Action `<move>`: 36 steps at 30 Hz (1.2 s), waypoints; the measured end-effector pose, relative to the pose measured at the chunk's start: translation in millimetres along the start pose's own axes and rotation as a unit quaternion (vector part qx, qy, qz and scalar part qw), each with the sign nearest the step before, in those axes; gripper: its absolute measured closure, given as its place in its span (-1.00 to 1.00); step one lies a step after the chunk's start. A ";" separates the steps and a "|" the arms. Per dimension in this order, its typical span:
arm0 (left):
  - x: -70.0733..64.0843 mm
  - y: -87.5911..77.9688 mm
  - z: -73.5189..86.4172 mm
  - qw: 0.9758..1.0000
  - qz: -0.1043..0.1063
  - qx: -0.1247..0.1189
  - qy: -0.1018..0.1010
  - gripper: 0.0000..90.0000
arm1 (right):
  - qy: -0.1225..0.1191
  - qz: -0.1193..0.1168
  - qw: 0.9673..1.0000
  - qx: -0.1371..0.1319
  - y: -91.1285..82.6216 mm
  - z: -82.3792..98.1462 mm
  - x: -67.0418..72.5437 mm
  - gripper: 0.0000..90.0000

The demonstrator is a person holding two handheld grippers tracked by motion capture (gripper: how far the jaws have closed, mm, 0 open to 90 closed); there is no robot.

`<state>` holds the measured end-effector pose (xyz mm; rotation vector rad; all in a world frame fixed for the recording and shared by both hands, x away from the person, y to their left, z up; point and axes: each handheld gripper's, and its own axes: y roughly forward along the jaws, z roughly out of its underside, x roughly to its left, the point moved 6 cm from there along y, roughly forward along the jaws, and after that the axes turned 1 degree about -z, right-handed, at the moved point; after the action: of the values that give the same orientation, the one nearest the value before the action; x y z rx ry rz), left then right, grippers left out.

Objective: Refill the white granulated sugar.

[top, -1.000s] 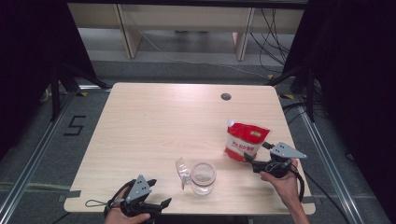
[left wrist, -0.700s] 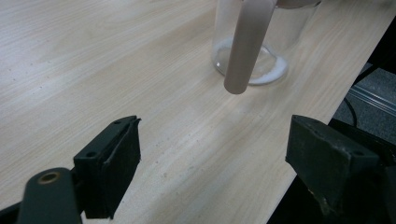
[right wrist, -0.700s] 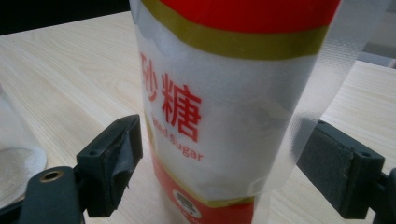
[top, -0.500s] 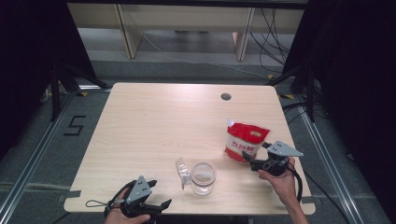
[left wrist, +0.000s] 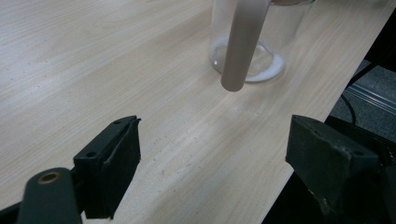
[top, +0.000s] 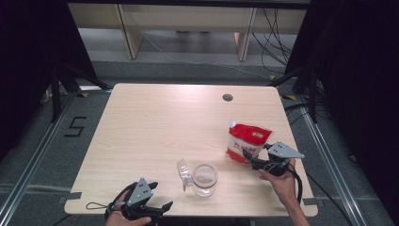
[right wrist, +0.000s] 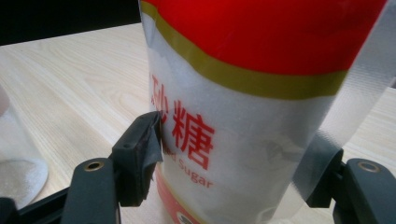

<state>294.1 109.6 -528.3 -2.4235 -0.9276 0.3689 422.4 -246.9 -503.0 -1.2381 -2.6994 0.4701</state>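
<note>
Right gripper view: the right tongs (right wrist: 233, 158), jaws just closing, pinch the soft, slumping sugar bag (right wrist: 243, 107) low at its sides on the tabletop (top: 155, 122) beside the jar (top: 205, 179); left tongs (left wrist: 233, 158) gape, idle.

We looked down on a lab-style recording bay: a pale wooden table (top: 155, 127) stood on grey carpet between metal floor rails (top: 28, 165), black curtains (top: 28, 56) hung on both sides, loose cables (top: 277, 28) trailed behind, and a taped "5" (top: 75, 126) marked the floor.
</note>
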 end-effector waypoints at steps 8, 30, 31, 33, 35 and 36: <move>0.0 -0.7 0.7 1.000 -0.002 0.003 -0.003 -0.61 | 0.002 0.011 1.000 0.004 -2.7 -1.2 5.4 -0.14; 0.1 -1.0 0.7 1.000 -0.002 0.004 0.000 -0.61 | 0.040 0.026 0.999 -0.010 -10.1 -0.7 13.5 -0.06; 0.3 -0.8 1.2 1.000 -0.001 0.008 0.002 -0.61 | 0.016 0.017 1.000 -0.014 -7.4 -0.7 10.7 -0.10; -0.2 -0.4 1.3 1.000 0.000 0.007 0.000 -0.61 | 0.012 0.008 1.000 -0.007 -5.0 0.1 11.4 -0.12; 0.0 -0.5 1.2 1.000 0.000 0.007 0.001 -0.61 | 0.012 0.001 1.000 -0.012 -0.4 0.6 11.4 -0.14; 0.0 -0.5 1.2 1.000 0.000 0.007 0.001 -0.61 | 0.009 0.005 1.000 -0.014 0.4 0.7 10.8 -0.15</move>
<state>293.3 110.4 -529.0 -2.4108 -0.9213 0.3729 415.5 -238.6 -503.9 -1.2582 -2.6945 0.4220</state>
